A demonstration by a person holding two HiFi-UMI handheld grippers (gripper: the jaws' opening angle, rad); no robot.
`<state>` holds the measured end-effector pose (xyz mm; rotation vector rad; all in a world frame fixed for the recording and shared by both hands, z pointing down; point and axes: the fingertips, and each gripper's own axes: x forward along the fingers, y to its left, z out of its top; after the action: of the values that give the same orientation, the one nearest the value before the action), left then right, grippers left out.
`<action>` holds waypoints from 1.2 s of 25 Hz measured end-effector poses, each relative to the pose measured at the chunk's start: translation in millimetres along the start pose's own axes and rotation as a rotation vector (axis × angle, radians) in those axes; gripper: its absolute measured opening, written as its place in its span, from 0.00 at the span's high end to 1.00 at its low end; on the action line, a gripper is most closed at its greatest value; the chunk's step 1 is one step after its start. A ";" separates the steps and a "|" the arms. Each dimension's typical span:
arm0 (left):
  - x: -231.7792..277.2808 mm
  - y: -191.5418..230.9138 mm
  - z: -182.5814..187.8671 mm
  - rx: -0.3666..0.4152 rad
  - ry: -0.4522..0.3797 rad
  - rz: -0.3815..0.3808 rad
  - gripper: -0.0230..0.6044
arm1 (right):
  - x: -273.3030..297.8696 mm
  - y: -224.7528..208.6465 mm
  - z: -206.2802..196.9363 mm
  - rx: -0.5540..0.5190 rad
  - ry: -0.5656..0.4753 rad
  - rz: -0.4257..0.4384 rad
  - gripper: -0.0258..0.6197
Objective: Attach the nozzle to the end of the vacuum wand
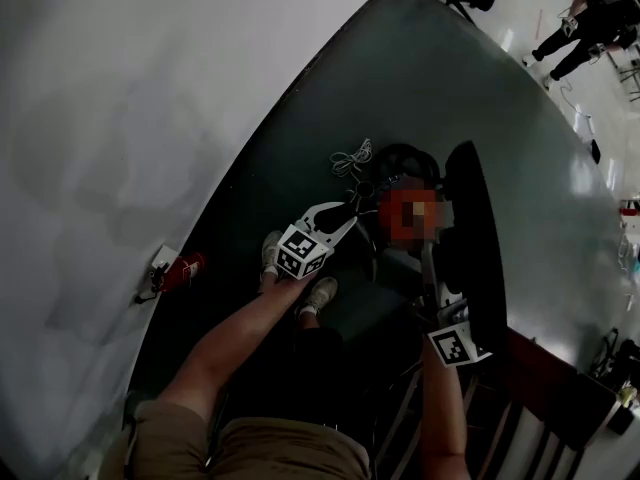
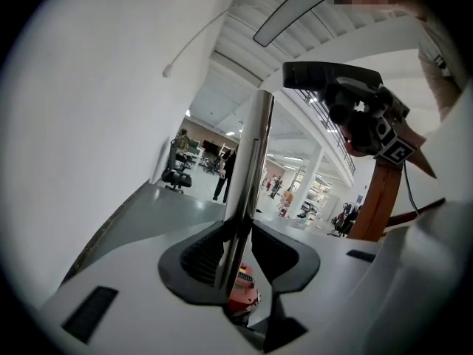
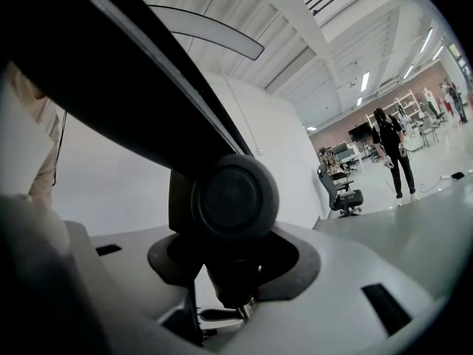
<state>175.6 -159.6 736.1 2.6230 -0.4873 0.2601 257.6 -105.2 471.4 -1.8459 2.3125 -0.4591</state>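
My left gripper (image 2: 238, 261) is shut on the chrome vacuum wand (image 2: 253, 176), which rises upright between its pads. Under the jaws shows a bit of the red vacuum body (image 2: 241, 293). In the head view the left gripper (image 1: 343, 220) sits by the person's shoes, next to the vacuum. My right gripper (image 3: 233, 272) is shut on the black nozzle (image 3: 232, 195), whose round socket faces the camera while its long flat head runs up and left. From the left gripper view, the nozzle (image 2: 329, 76) hangs to the right of the wand's top, apart from it.
A white wall curves along the left. At its foot stands a red fire extinguisher (image 1: 182, 271). A coiled white cable (image 1: 350, 156) lies on the dark floor beyond the vacuum. An office chair (image 3: 341, 186) and people stand far off. Metal frames (image 1: 520, 428) fill the lower right.
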 end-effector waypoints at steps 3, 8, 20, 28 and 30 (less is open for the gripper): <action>3.9 -27.7 0.7 0.049 0.012 -0.033 0.77 | 3.5 -0.6 0.4 -0.029 0.016 0.006 0.68; 15.6 -65.1 -9.7 0.145 0.033 -0.101 0.77 | 11.2 -0.8 -6.0 -0.057 0.064 0.006 0.68; 34.0 -119.7 -20.0 0.244 0.070 -0.250 0.79 | 1.3 -39.0 -19.7 -0.099 0.218 -0.071 0.68; 48.9 -136.8 -16.4 0.386 0.117 -0.370 0.78 | -5.2 -48.2 -17.9 -0.085 0.290 -0.114 0.68; 52.8 -137.3 -18.0 0.403 0.121 -0.378 0.78 | -5.7 -52.6 -20.9 -0.044 0.291 -0.128 0.68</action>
<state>274.5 -52.3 710.5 2.9928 0.1221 0.4245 301.2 -107.0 507.8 -2.0797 2.4060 -0.7453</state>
